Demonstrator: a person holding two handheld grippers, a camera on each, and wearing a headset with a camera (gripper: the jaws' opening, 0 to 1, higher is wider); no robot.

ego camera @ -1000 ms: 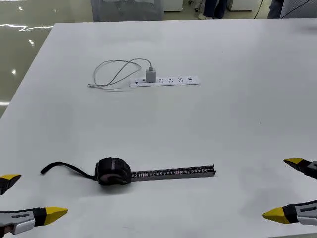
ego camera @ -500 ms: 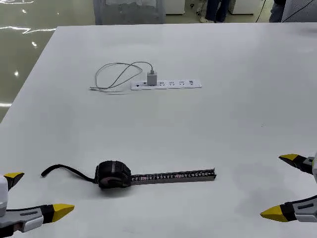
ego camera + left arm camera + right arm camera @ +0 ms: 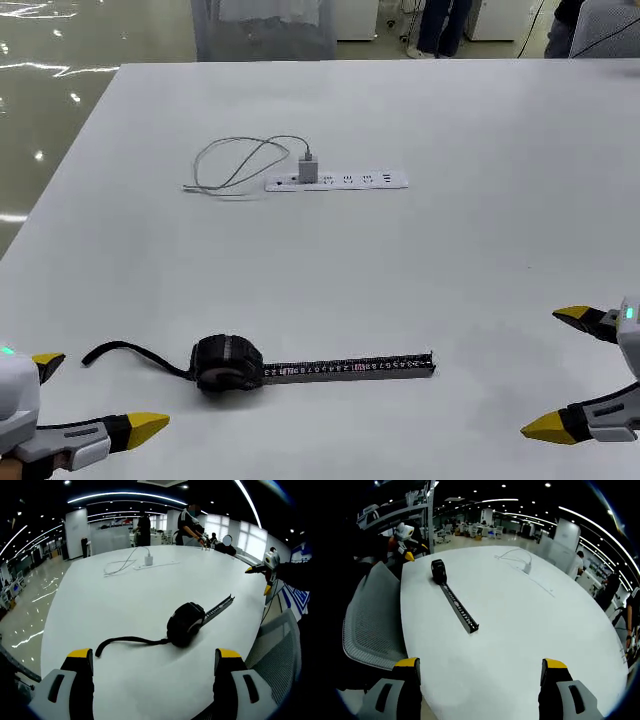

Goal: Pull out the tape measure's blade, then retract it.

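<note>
**Resting tape measure (image 3: 226, 362), blade (image 3: 350, 367) drawn out**

Smooth white table (image 3: 450, 150) carries the tape measure. The left gripper (image 3: 100, 393) hovers left of the tape measure, the right gripper (image 3: 555, 372) right of it, both with yellow-tipped jaws spread and empty. A flat white power strip (image 3: 340, 181) with a looped cable (image 3: 235, 160) lies well beyond it. Its rounded black case trails a thin curling strap (image 3: 130, 352).

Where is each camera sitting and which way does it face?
Head view: above the near edge, facing down at tape measure; left gripper, right gripper at bottom corners.
Left gripper view: faces the case end; own open jaws below.
Right gripper view: faces the blade tip-first; own open jaws below.
All share the tape measure.
</note>
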